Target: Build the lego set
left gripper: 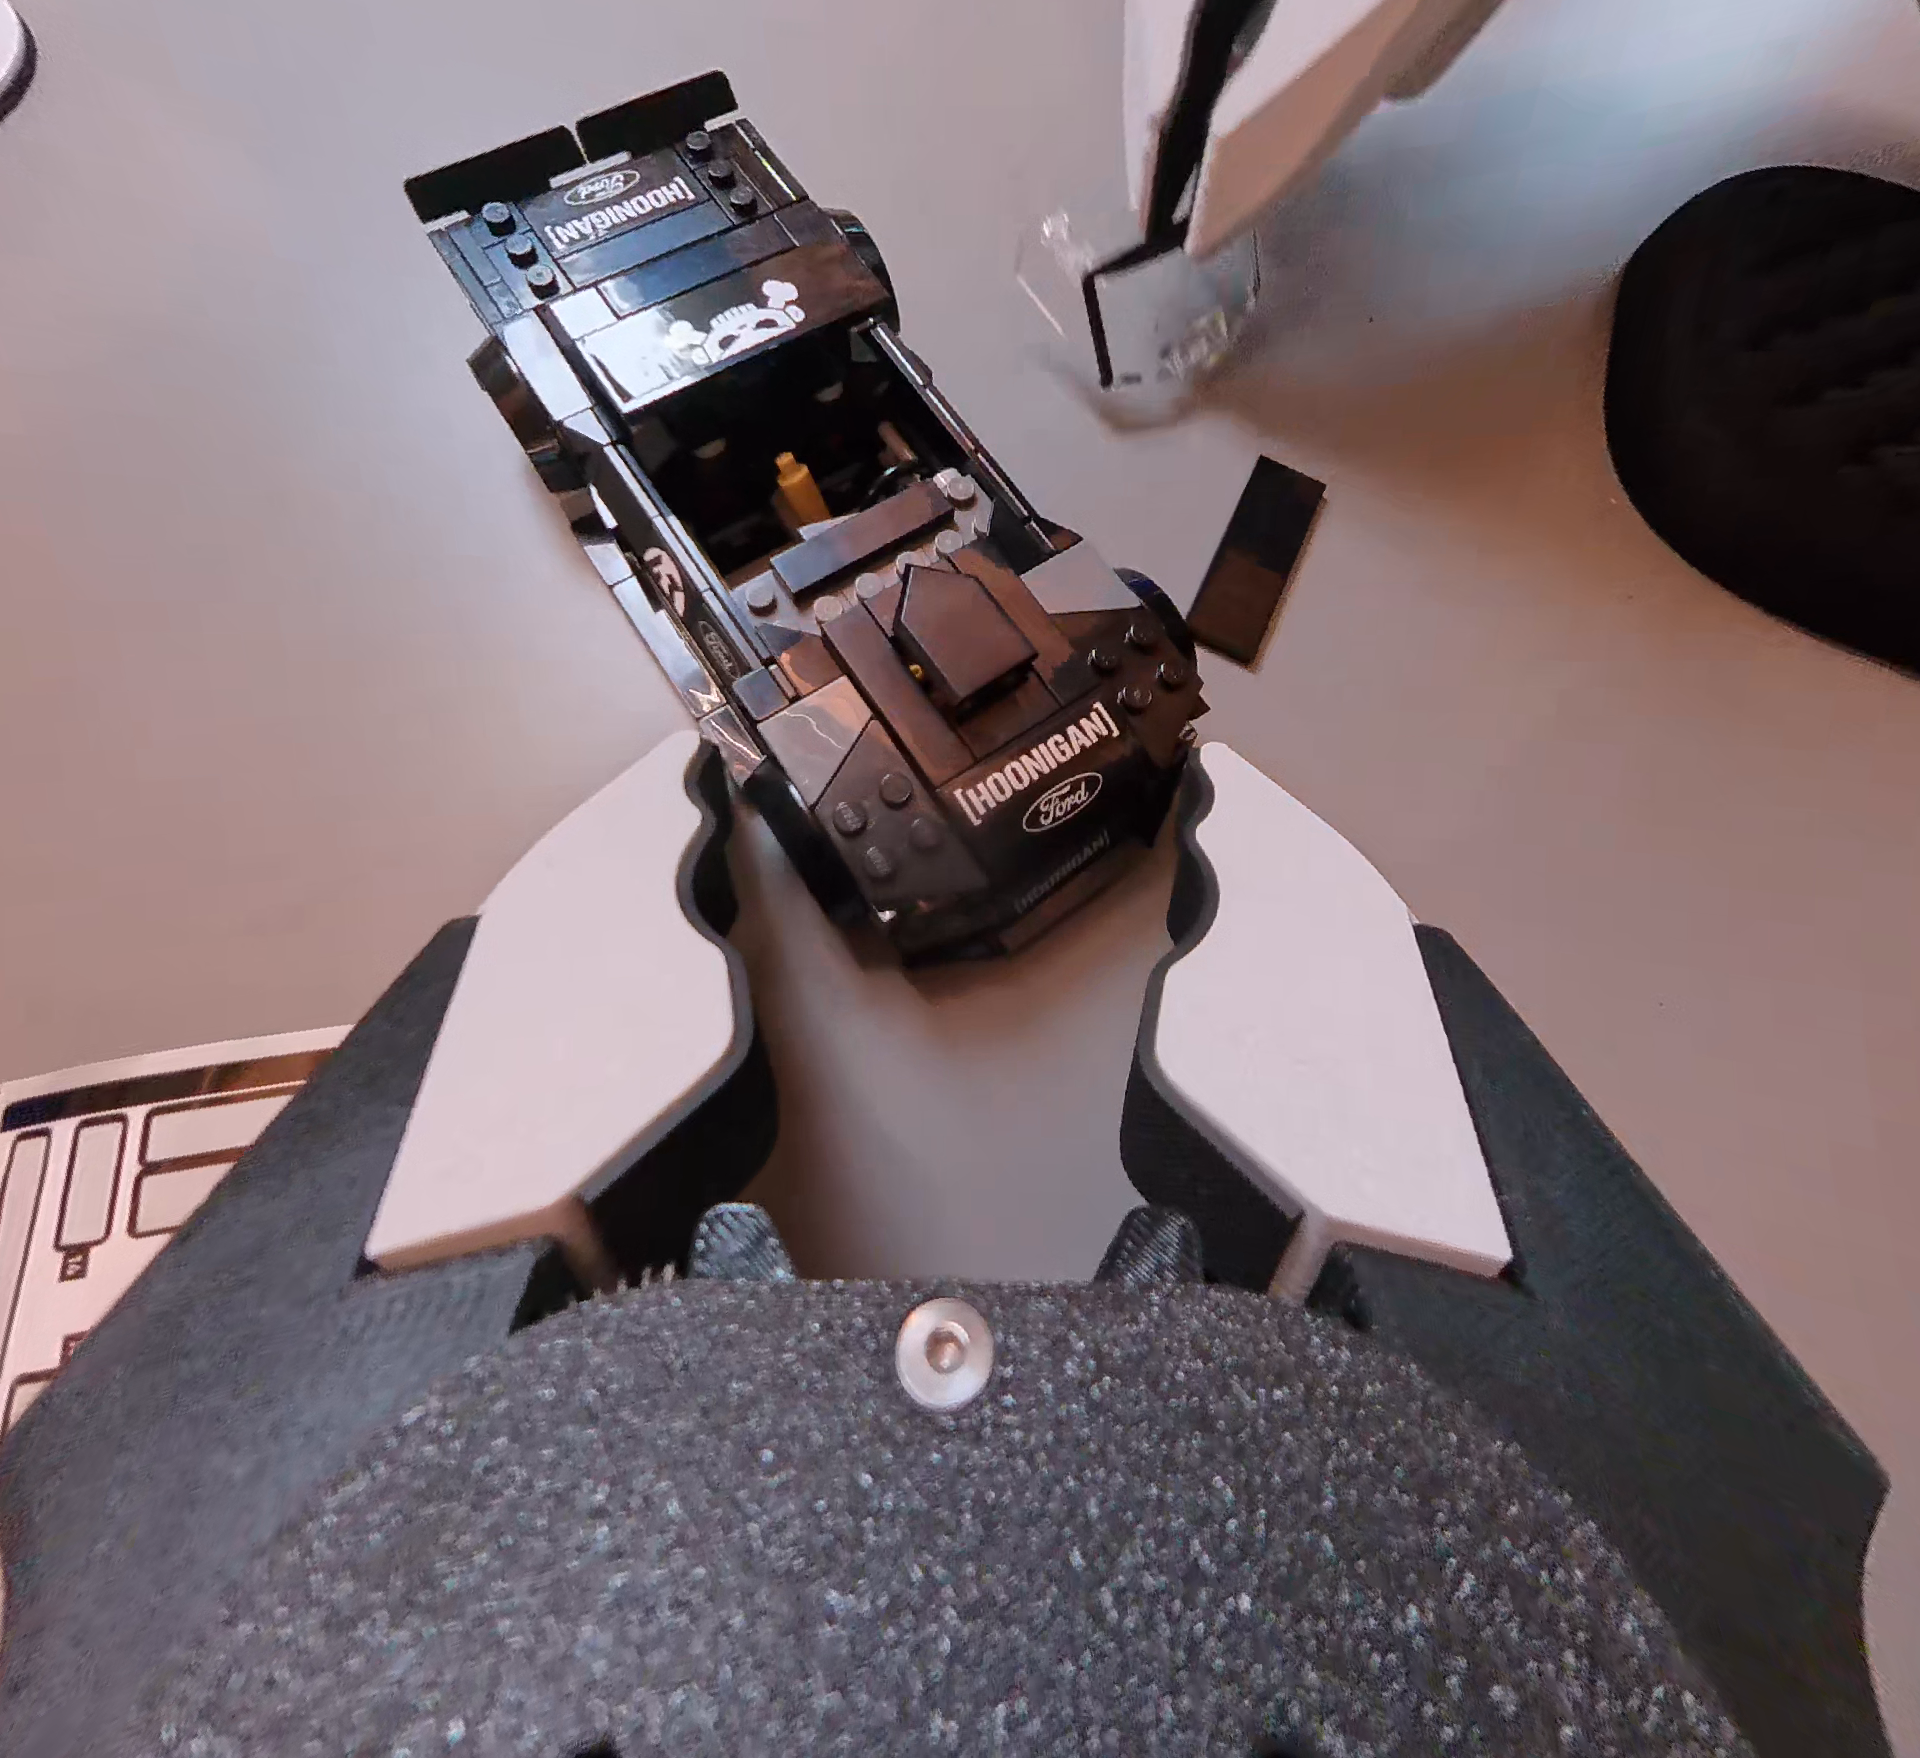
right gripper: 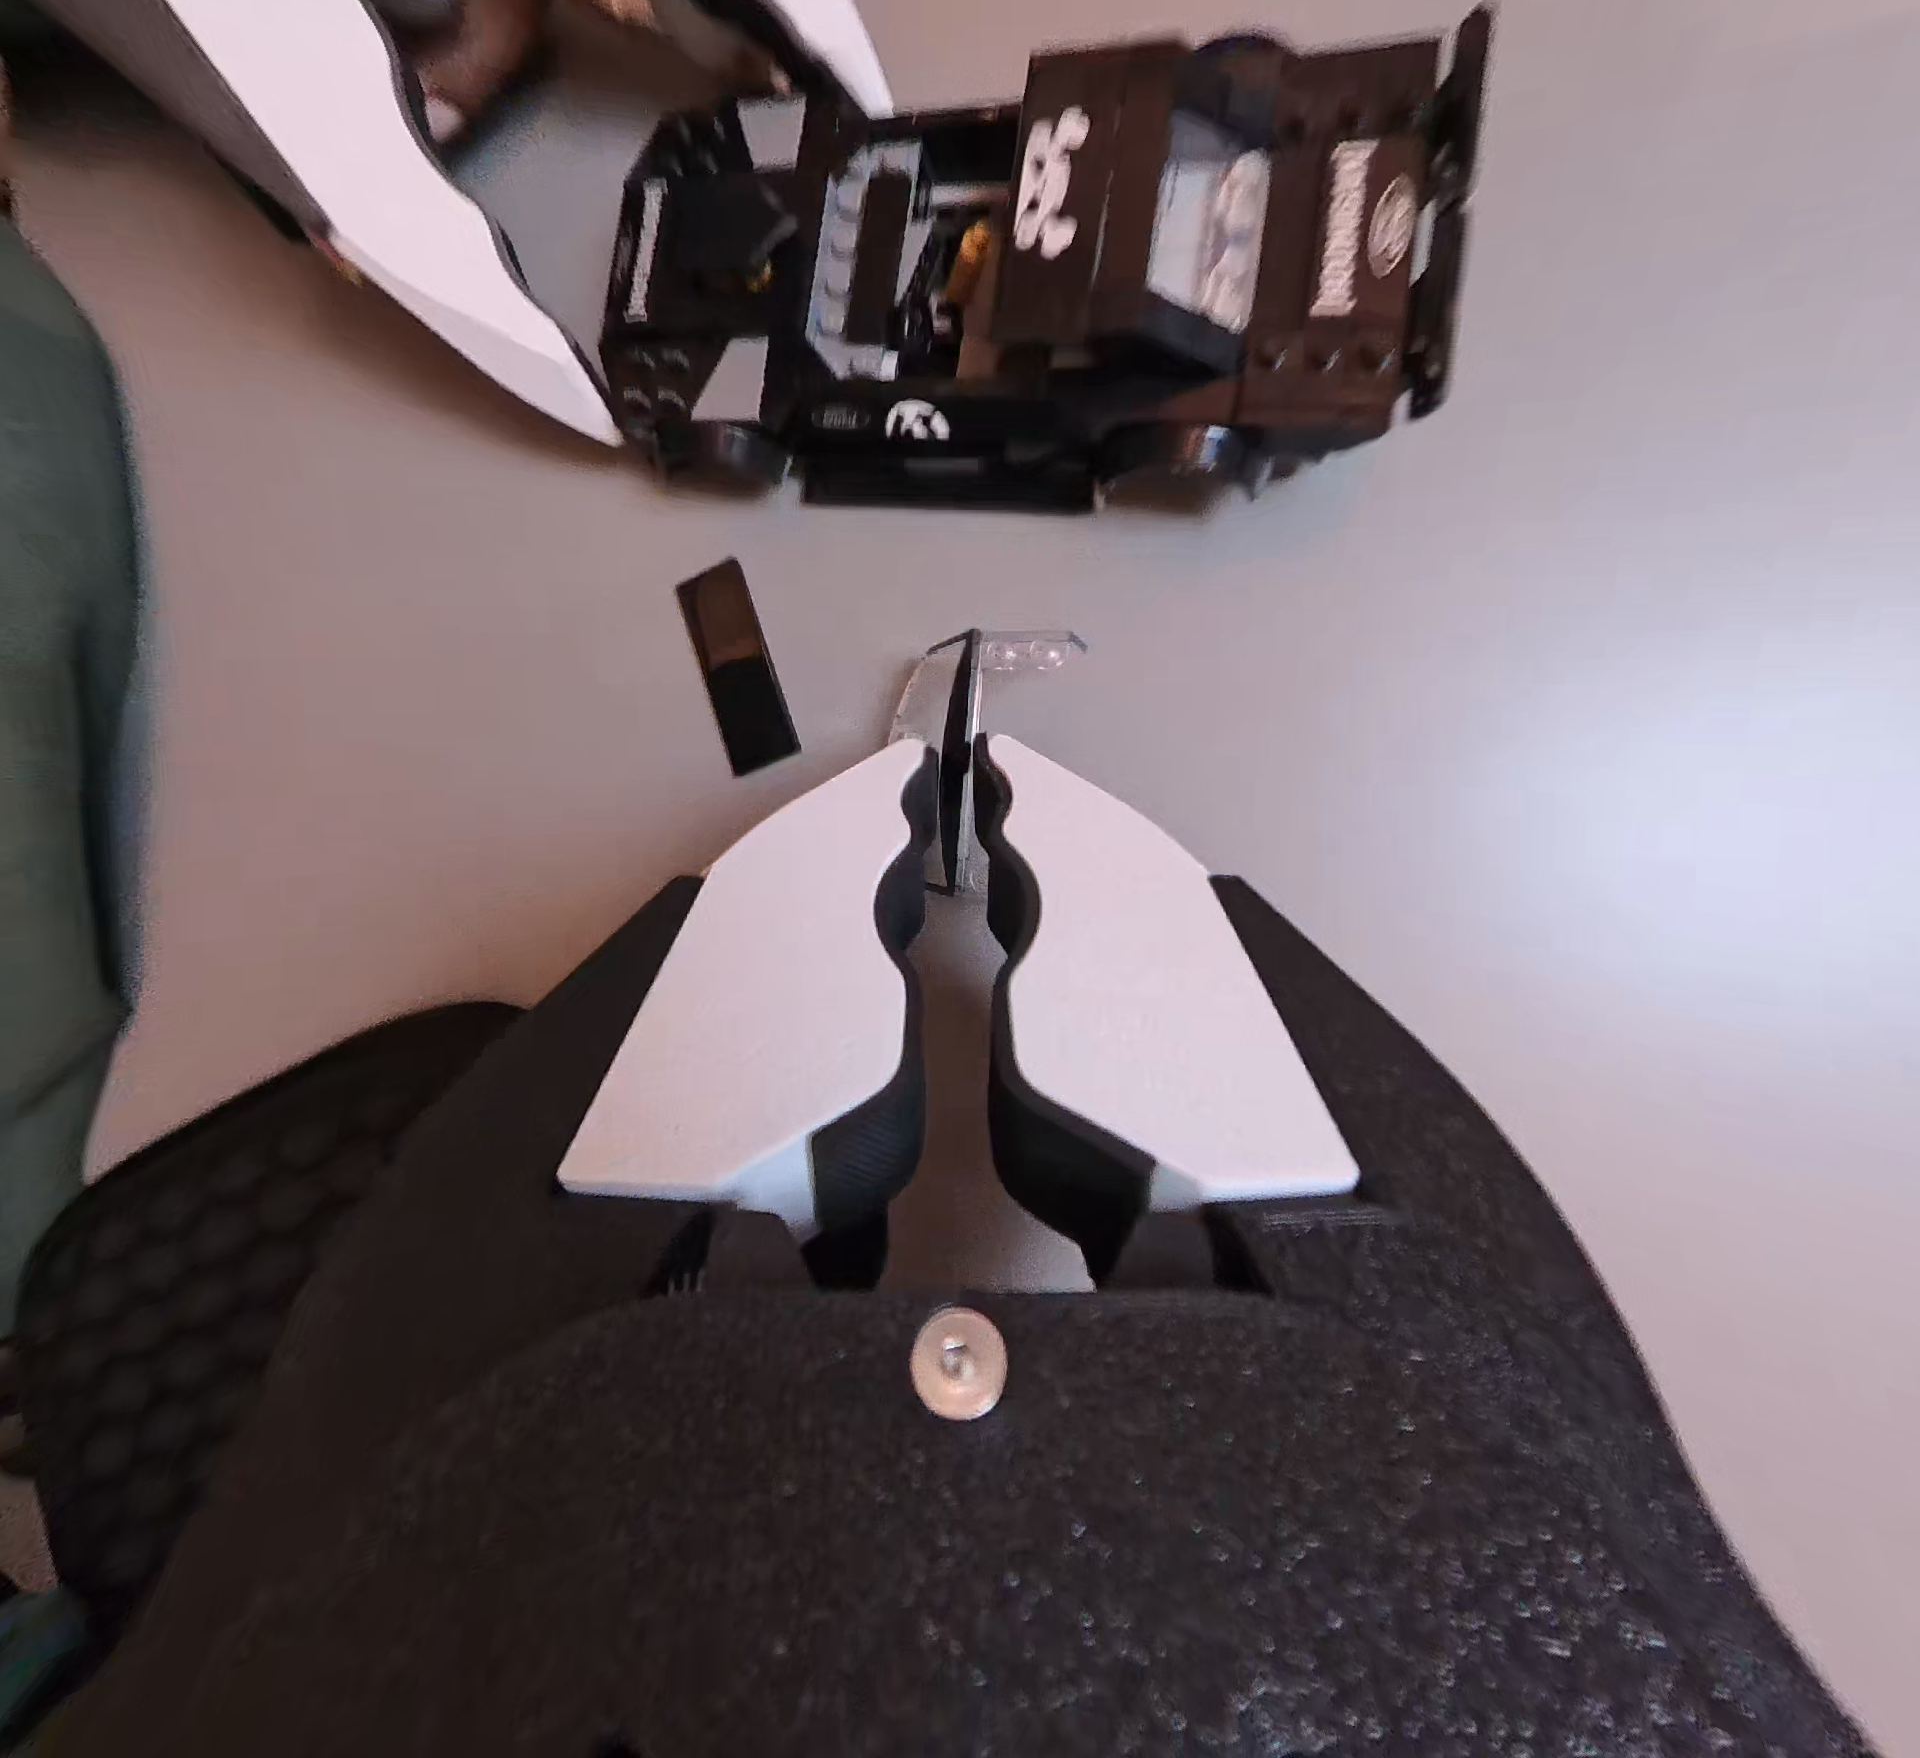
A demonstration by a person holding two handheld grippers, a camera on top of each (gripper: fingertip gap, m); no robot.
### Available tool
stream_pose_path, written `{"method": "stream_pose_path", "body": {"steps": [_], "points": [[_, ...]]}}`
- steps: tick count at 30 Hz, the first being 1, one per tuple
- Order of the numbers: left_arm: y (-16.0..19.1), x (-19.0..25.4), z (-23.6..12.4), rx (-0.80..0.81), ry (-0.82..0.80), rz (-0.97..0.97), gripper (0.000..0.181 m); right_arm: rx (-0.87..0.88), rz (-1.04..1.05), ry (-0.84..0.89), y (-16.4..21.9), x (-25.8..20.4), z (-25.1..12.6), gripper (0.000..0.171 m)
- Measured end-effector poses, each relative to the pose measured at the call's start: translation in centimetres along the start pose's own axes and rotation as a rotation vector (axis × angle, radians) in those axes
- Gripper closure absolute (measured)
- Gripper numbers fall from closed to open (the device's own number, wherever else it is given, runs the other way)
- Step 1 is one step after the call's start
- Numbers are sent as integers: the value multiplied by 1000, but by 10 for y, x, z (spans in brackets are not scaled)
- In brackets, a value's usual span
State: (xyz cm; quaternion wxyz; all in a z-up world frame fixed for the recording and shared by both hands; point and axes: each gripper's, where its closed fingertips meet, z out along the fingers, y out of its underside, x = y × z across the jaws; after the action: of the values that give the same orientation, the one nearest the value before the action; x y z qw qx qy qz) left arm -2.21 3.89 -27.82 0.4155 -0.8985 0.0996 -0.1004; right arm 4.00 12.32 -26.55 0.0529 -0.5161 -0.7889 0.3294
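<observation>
A black lego car (left gripper: 790,503) with white stickers stands on the grey table, its cabin open on top. My left gripper (left gripper: 951,752) holds the car's front end between its two white fingers. In the right wrist view the car (right gripper: 1039,274) lies beyond my right gripper, with a left finger (right gripper: 468,274) against its front. My right gripper (right gripper: 954,752) is shut on a clear windscreen piece (right gripper: 961,732) with a dark panel, just above the table. In the left wrist view that piece (left gripper: 1143,306) is to the right of the car.
A loose flat black tile (left gripper: 1252,560) lies by the car's front right corner, and left of my right fingertips (right gripper: 738,664). A sticker sheet (left gripper: 94,1178) lies at the lower left. A black mesh chair seat (left gripper: 1766,399) borders the table. A green sleeve (right gripper: 52,565) is at left. Spacing between my two grippers at the tips: around 12 cm.
</observation>
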Motion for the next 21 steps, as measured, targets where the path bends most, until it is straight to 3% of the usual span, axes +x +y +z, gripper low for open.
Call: {"method": "stream_pose_path", "body": {"steps": [17,21], "points": [[-2,-2,-4,18,8,48,94,33,-23,-64,-4,-14,15,165],[-6,-1,-10,37,30,55,92,102,-67,-100,-20,-30,8,165]]}}
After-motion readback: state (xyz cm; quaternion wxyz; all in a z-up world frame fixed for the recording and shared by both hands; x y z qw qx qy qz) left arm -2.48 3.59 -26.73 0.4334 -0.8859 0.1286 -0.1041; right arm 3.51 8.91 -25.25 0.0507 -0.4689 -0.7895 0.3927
